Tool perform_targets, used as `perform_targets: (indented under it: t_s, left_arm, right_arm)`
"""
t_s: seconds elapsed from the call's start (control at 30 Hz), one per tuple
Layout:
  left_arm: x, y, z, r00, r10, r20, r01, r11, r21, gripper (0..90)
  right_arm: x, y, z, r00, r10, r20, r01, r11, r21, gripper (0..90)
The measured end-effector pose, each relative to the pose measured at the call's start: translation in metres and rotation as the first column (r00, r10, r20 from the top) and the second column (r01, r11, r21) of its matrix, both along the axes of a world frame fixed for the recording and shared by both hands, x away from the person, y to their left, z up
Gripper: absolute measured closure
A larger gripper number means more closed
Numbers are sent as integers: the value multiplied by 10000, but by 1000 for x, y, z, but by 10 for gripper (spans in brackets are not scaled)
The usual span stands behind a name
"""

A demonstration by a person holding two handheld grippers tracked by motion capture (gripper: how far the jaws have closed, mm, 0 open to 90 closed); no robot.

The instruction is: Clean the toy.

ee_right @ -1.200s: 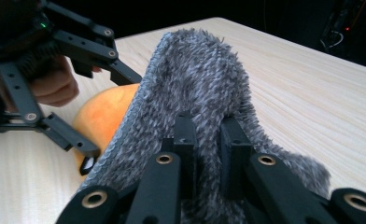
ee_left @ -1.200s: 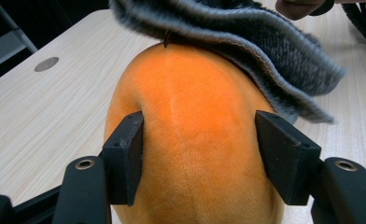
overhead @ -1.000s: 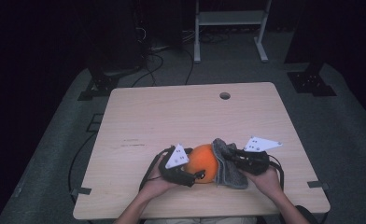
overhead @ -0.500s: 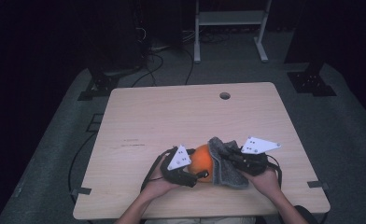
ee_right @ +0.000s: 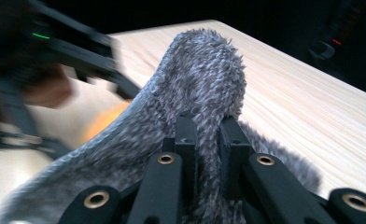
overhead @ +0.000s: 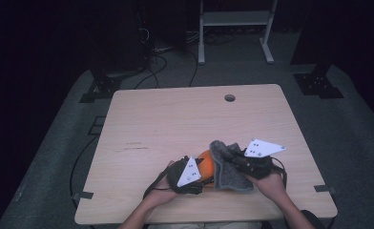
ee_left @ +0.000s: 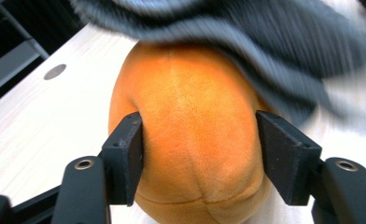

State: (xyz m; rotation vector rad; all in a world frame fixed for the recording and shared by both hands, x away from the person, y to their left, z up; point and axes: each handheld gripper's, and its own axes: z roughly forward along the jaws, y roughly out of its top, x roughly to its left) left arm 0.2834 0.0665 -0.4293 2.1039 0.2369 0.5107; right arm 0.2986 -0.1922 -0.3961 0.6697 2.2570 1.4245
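Spanning mid-frame in the high view, table (overhead: 175, 124) carries grey fuzzy cloth (overhead: 228, 168) draped over orange plush ball (overhead: 205, 160), lower centre. Right gripper (ee_right: 208, 128), lower centre of its view, w/ jaws pinched tight on cloth. Left gripper (ee_left: 199, 154) jaws just been closing, now pressing both sides of ball.

High view: fixed above the person's side, facing forward and down over the whole table (overhead: 175, 119), fairly far off. Left gripper view: looks along its jaws, very near the orange plush (ee_left: 190, 140). Right gripper view: equally near the grey fuzzy cloth (ee_right: 204, 79). All three share plush, cloth and tabletop
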Motion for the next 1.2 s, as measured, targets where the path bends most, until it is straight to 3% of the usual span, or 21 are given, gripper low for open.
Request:
perform_targets:
  t_s: [0.03, 0.07, 0.1, 0.13, 0.17, 0.23, 0.27, 0.37, 0.5, 0.57, 0.63, 0.67, 0.7, 0.77, 0.83, 0.9, 0.97, 1.07, 1.2]
  left_arm:
    - [3, 0, 2, 9982, -3, -602, -19, 9993, -370, 289]
    - [8, 2, 7, 9915, 62, -1300, -163, 9969, -768, 222]
    - [14, 3, 11, 9790, 317, -2013, -592, 9895, -1317, 184]
    - [16, 4, 13, 9724, 368, -2306, -743, 9850, -1560, 185]
    - [18, 4, 13, 9703, 365, -2393, -780, 9830, -1664, 197]
    - [16, 2, 10, 9792, 654, -1923, -850, 9918, -956, 251]
    - [15, 2, 7, 9827, 621, -1743, -781, 9932, -862, 304]
    - [13, 8, 5, 9864, 551, -1548, -668, 9953, -709, 380]
    - [14, 14, 3, 9839, 375, -1745, -537, 9946, -890, 365]
    - [17, 11, 6, 9743, 470, -2202, -725, 9913, -1095, 229]
    - [24, 4, 5, 9539, 831, -2885, -1125, 9898, -870, 102]
    - [26, 1, 2, 9482, 866, -3056, -1117, 9916, -654, 74]
    - [26, -2, 0, 9504, 1033, -2934, -1185, 9924, -345, 78]
    - [21, -2, 2, 9730, 1111, -2023, -1172, 9929, -183, 233]
    - [14, -4, 6, 9892, 1198, -850, -1214, 9925, -148, 299]
    - [8, -7, 6, 9916, 1235, 388, -1242, 9921, 159, 311]
    - [9, -5, 2, 9938, 995, 502, -1013, 9943, 345, 296]
    - [11, 3, -1, 9976, 671, 154, -674, 9975, 198, 302]
    - [8, 5, -3, 9991, 395, 135, -397, 9990, 192, 297]
  right_arm:
    - [2, -4, -1, 9996, -260, 60, 261, 9995, -182, 800]
    - [3, -6, -2, 9991, -401, 119, 405, 9986, -343, 801]
    - [3, -7, -2, 9988, -472, 115, 476, 9982, -367, 801]
    - [3, -7, -3, 9993, -369, 34, 369, 9990, -239, 801]
    - [3, -5, -3, 9998, -189, -38, 189, 9998, -110, 801]
    - [0, 1, -3, 9985, 531, -164, -528, 9983, 233, 800]
    - [-2, 6, -3, 9977, 668, -116, -666, 9976, 173, 800]
    - [2, 3, -4, 9986, 443, -304, -438, 9989, 178, 800]
    - [11, -18, -11, 9965, -330, -766, 347, 9992, 214, 800]
    - [10, -20, -14, 9940, -213, -1074, 249, 9992, 326, 800]
    - [6, -16, -15, 9923, 198, -1219, -131, 9984, 557, 799]
    - [4, -12, -14, 9909, 581, -1212, -485, 9956, 806, 800]
    - [2, -9, -12, 9906, 724, -1160, -632, 9947, 816, 800]
    - [0, -1, -9, 9928, 798, -897, -745, 9954, 610, 800]
    - [0, 1, -6, 9936, 799, -803, -740, 9946, 732, 800]
    - [2, 1, -4, 9955, 664, -674, -602, 9941, 898, 800]
    - [4, 1, -6, 9958, 562, -726, -497, 9949, 879, 799]
    - [9, -5, -12, 9945, 357, -989, -282, 9966, 771, 798]
    - [17, -22, -21, 9880, -236, -1529, 355, 9965, 756, 798]
